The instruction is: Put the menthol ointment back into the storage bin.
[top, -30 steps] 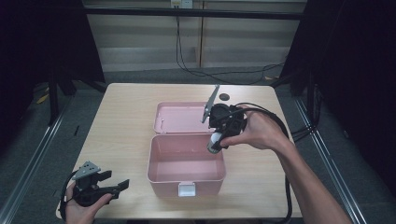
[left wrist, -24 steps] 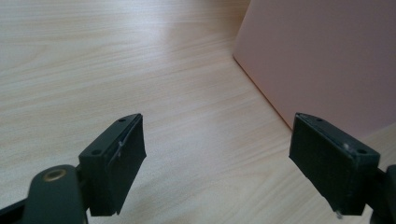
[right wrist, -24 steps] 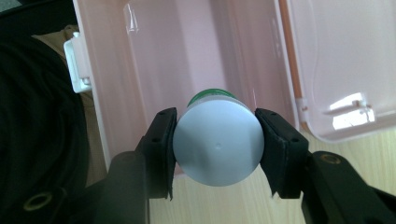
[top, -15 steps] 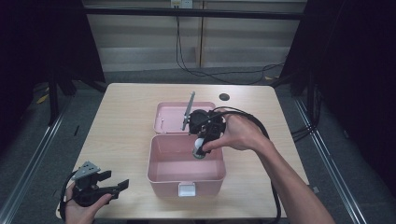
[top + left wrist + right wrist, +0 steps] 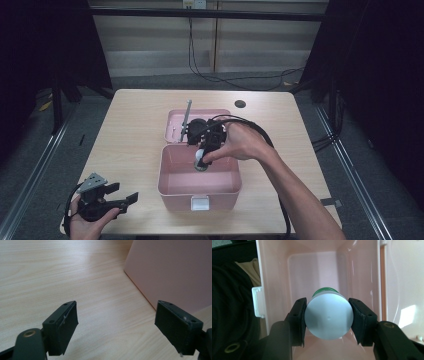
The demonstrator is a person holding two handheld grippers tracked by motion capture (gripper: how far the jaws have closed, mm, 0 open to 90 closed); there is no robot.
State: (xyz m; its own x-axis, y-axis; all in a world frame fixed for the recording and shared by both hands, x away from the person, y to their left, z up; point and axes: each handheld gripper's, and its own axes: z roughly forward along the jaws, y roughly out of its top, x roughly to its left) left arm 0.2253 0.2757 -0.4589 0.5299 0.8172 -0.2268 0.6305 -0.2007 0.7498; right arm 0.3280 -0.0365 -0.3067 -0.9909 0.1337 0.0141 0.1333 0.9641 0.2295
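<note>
Two grippers are in play, but just one is working: the right gripper (image 5: pixel 202 159) hangs over the open pink box (image 5: pixel 170 186) with its jaws clamped on a small white bottle (image 5: pixel 328 318), one pad on each side of its round base, the green cap (image 5: pixel 325 291) pointing down into the box. From the right gripper view the bottle sits in the air above the box floor, not yet resting on anything, and the inside of the box looks bare beneath it. The lid (image 5: pixel 175 120) lies flat on the table (image 5: pixel 130 125) just behind the box. Near the front left corner the left gripper (image 5: pixel 131 199) rests with its jaws wide apart and nothing between them; in its own view the box wall (image 5: pixel 172 270) stands just beside it. I'd judge the carry done and the job past halfway: what's left is to lower the bottle, let go, and likely fit the lid
</note>
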